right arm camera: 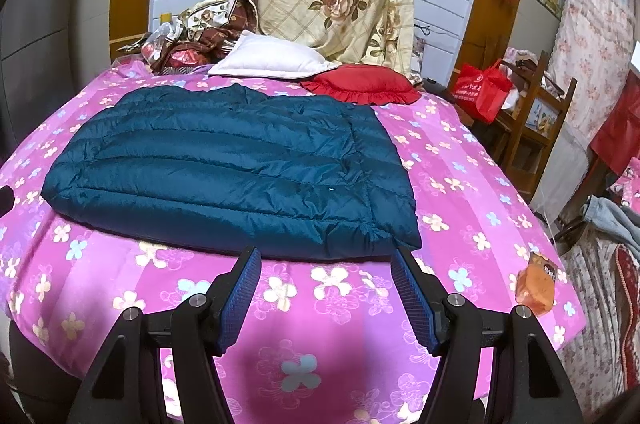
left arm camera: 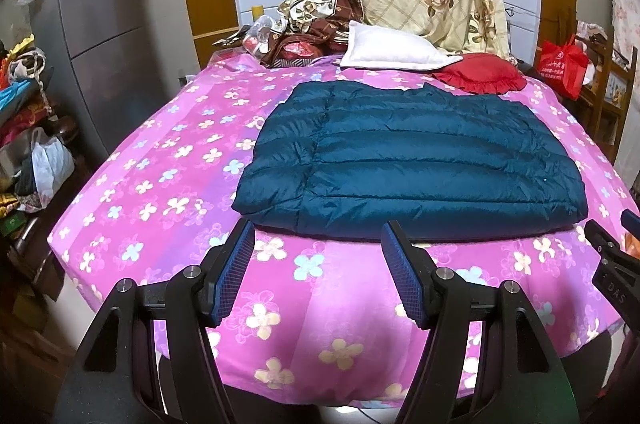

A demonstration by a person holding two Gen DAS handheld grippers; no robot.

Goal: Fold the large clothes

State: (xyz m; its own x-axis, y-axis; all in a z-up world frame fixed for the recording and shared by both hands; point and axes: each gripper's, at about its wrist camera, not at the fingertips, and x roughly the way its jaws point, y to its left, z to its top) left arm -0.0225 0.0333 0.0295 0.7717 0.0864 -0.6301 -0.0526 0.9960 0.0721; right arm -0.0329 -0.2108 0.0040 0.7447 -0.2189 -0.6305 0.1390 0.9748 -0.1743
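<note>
So, jacket point(left arm camera: 408, 152) lies folded flat mid-bed point(left arm camera: 160, 184), near pillow point(left arm camera: 384, 50) | left tool point(left arm camera: 318, 274) jaws apart, empty, hovering just short of its near edge | right tool point(right arm camera: 326, 294) same

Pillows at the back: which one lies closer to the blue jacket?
The red frilled pillow; its ruffle nearly meets the jacket, while the white pillow sits farther back.

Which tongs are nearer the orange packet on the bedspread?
Right. The right tongs hang open just left of the orange packet; the left tongs are open farther left, and their view shows no packet.
</note>
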